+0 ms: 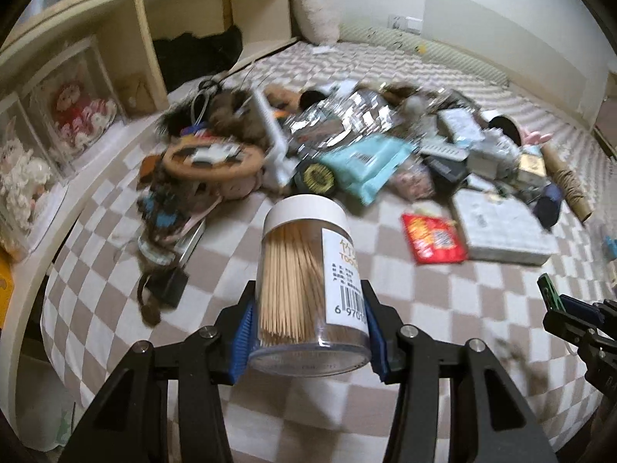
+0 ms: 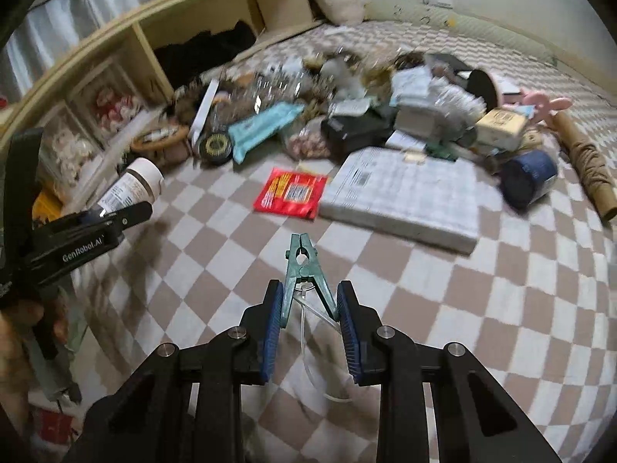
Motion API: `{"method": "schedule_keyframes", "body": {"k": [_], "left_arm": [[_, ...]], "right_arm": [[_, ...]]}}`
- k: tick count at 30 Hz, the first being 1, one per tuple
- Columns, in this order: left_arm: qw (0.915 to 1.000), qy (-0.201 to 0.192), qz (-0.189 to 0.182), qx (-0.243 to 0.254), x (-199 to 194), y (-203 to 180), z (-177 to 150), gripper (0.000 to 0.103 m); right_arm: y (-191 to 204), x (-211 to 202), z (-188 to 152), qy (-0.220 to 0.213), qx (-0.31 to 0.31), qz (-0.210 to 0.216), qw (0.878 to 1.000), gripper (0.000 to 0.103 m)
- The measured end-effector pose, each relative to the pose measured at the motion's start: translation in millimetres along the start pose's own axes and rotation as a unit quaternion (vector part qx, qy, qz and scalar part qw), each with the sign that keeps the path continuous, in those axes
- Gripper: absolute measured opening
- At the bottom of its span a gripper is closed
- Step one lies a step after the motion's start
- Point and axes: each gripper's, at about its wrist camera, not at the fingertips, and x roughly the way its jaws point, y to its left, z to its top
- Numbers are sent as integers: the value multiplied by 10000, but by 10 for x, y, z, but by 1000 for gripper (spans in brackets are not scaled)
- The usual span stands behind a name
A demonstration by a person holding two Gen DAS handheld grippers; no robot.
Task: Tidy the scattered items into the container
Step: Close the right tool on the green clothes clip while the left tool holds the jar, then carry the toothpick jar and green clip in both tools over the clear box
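My left gripper point(image 1: 308, 332) is shut on a clear toothpick jar point(image 1: 304, 281) with a white lid, lifted above the checkered bed cover. The same jar point(image 2: 133, 187) and the left gripper point(image 2: 115, 216) show at the left of the right wrist view. My right gripper point(image 2: 310, 305) is shut on the handles of a green clothes peg point(image 2: 302, 270), with a clear strap hanging below it. In the left wrist view the right gripper point(image 1: 555, 308) and the green peg point(image 1: 547, 289) appear at the right edge. Scattered items point(image 1: 347, 146) lie heaped further up the bed. No container is identifiable.
A red snack packet point(image 2: 291, 193), a flat white box point(image 2: 401, 193), a teal wipes pack point(image 2: 262, 129), a dark blue cylinder point(image 2: 530, 179) and a cardboard tube point(image 2: 590, 166) lie near the pile. A wooden shelf unit point(image 1: 146, 38) runs along the left. A pillow point(image 1: 314, 11) rests against the far wall.
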Motion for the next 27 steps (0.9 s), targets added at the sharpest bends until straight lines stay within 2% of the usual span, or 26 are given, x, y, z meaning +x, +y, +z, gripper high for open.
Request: {"method": "schedule_keyframes", "body": {"k": [10,27], "left_arm": [[9979,-521,-303,226,-370,-489,339,49],[9889,-862,-1024,649,-722,-1414,621,49]], "right_arm": [[-298,-550,190,-487,99,-180,9986,29],[-1098,-1305,223,-978,494,-970,9892,29]]}}
